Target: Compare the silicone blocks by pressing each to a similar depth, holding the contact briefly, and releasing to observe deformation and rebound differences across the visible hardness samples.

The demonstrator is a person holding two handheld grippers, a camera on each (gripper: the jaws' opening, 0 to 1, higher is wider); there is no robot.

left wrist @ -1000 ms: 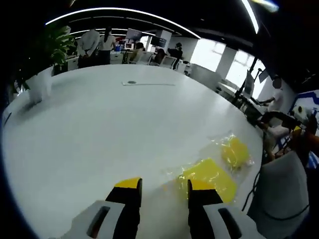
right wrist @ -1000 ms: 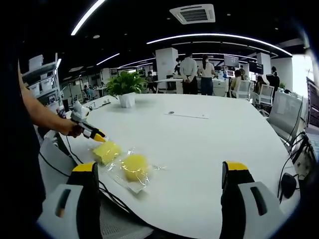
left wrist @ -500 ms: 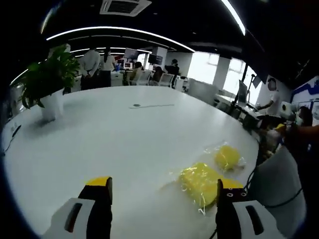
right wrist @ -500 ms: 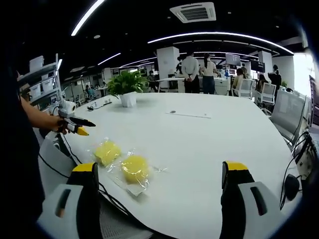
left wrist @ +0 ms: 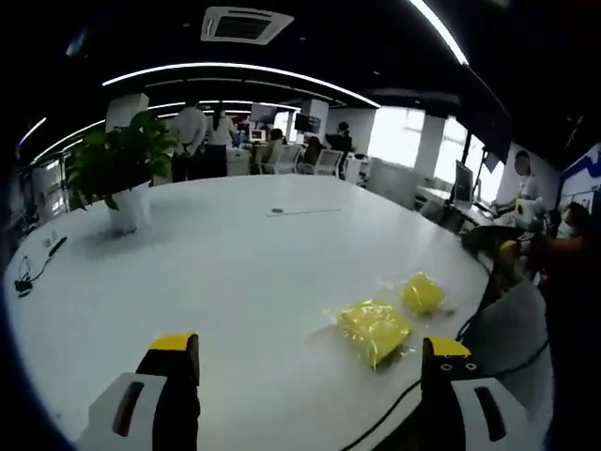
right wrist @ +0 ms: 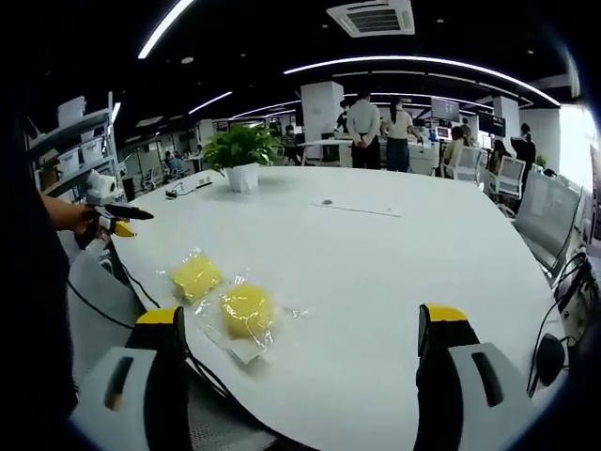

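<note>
Two yellow silicone blocks in clear plastic wrap lie near the edge of a white table. In the left gripper view the squarer block sits ahead, right of centre, with the rounder block just beyond it. My left gripper is open wide and stands back from both, touching neither. The right gripper view has the rounder block nearer and the squarer block to its left. My right gripper is open wide above the table edge with nothing between its jaws. The left gripper appears at far left, held in a hand.
A potted plant stands far back on the table. Black cables hang off the near edge beside a grey chair. A black device lies at the right edge. People stand in the background.
My left gripper has opened from a narrow gap to a wide one and has pulled back and up from the squarer block. The right gripper has barely moved.
</note>
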